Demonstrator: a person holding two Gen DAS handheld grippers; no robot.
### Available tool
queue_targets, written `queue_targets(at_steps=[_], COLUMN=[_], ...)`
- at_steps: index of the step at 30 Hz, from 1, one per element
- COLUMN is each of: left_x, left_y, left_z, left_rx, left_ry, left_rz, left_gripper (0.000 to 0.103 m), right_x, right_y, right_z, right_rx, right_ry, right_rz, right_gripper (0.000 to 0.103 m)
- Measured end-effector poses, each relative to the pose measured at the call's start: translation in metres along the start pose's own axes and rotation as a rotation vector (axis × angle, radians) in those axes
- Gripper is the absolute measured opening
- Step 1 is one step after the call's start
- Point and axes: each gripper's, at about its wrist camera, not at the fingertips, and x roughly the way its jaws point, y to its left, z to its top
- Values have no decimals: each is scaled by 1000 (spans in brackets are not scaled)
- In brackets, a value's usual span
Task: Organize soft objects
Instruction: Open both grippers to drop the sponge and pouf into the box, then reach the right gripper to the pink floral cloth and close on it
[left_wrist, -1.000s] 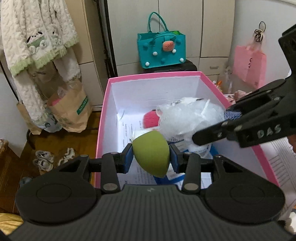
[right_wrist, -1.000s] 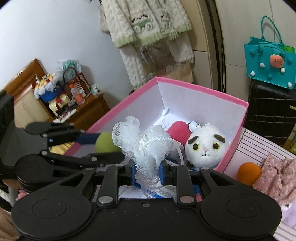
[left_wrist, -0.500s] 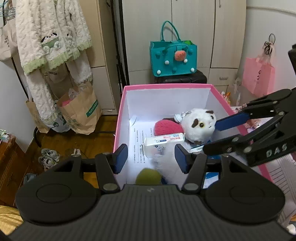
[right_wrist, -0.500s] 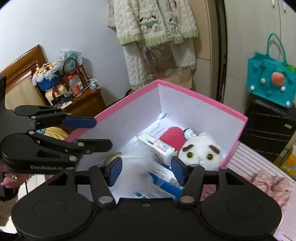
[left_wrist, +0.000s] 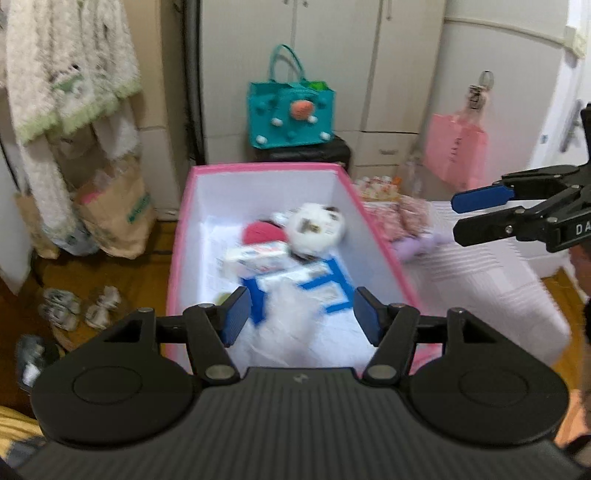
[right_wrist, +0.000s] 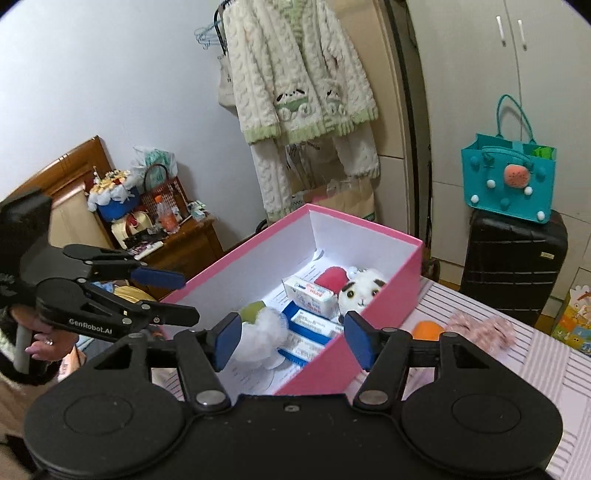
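Room: bedroom-ish — cream knit cardigan (right_wrist: 299, 77) on a hanger, teal felt bag (right_wrist: 508, 177) on a black suitcase (right_wrist: 513, 258), wooden nightstand (right_wrist: 177, 240) w/ clutter
Surface: striped tablecloth (right_wrist: 535, 365), pink box (right_wrist: 380, 317) sits on it, open top, white inside
Box contents: white mesh pouf (right_wrist: 264, 338) and green sponge (right_wrist: 251, 310) at the near end, touching; blue-white cartons (right_wrist: 310, 326) mid; red pompom (right_wrist: 330, 277) and white cat plush (right_wrist: 362, 291) at the far end
Outside box: orange ball (right_wrist: 426, 330) and pink scrunchie (right_wrist: 480, 330) on the cloth just beside the right wall; lilac soft thing (left_wrist: 419, 245) near there too, blurred
L gripper: I see my left gripper (left_wrist: 299, 317) over the near end of the box, jaws opening, nothing between the pads — pouf lies below them
R gripper: my right gripper (right_wrist: 291, 338) also above the near end, jaws opening, empty — pouf and sponge lie free on the box floor
Hand: person's hand (right_wrist: 40, 341) on the left handle, dark sleeve
Left view: motion-blurred, sponge barely visible by the left pad
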Motion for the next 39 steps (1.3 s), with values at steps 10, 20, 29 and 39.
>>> queue_targets(at_steps=[10, 20, 29, 39], left_x=[-16, -19, 10, 53], left_y=[-47, -104, -142, -172], left_z=[-12, -19, -12, -2], left_rx=[48, 159, 190, 170], left_ry=[37, 38, 31, -64], left_rz=[-102, -154, -206, -66], left_gripper=[62, 63, 63, 63], right_x=[-51, -79, -93, -72], right_y=[-3, -13, -41, -85], right_z=[-39, -68, -80, -69], right_rx=[-5, -13, 7, 3], right_ry=[3, -2, -34, -36], right_rz=[-67, -93, -92, -101], right_gripper=[71, 72, 74, 80])
